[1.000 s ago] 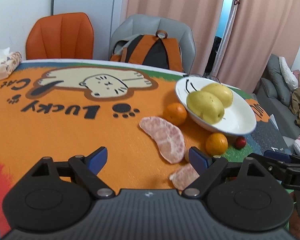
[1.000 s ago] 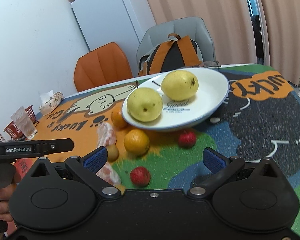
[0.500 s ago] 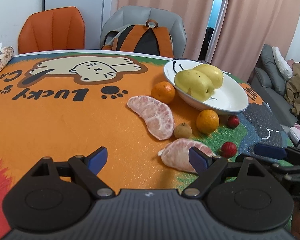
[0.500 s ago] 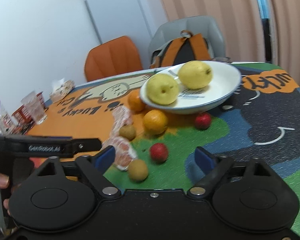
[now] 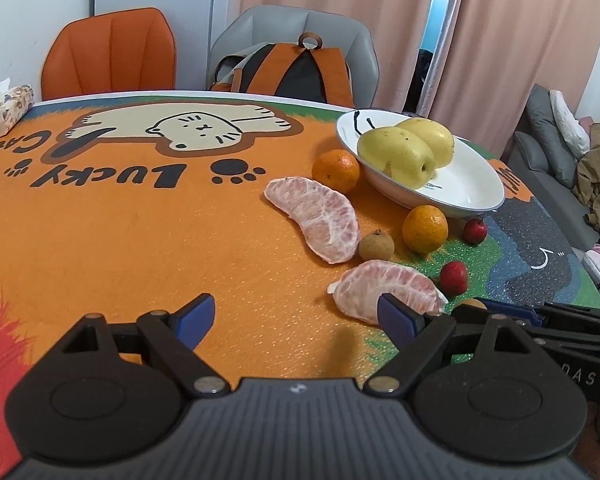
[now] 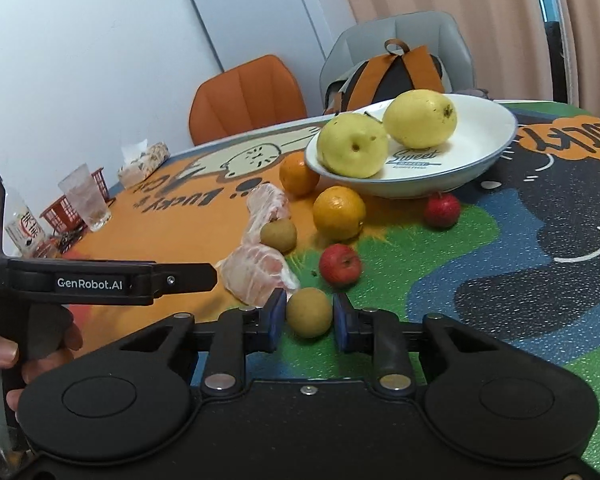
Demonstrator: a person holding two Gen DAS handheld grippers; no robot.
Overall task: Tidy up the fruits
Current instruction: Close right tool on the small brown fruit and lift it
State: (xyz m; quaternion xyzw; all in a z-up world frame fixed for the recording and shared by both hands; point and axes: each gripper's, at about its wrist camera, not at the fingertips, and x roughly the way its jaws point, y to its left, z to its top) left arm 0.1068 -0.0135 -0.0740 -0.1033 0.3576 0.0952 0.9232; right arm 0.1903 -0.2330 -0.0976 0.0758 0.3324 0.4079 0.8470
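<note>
Right gripper (image 6: 309, 317) fingers close around longan (image 6: 309, 312), contact unclear. Left gripper (image 5: 296, 316) fingers spread wide, empty, near pomelo segment (image 5: 384, 286). Two pears (image 6: 352, 145) on plate (image 6: 480, 152).

The orange printed mat surface (image 5: 120, 240) ahead of the left gripper (image 5: 296, 316) lies open up to the cat drawing. To its right, two peeled pink pomelo segments (image 5: 320, 220) block the path. The right gripper (image 6: 306, 316) has narrow clearance: the near pomelo segment sits just beside its left finger, and a small red fruit (image 6: 340, 263) lies close ahead. The green and dark mat area (image 6: 500, 280) to the right is unobstructed.
</note>
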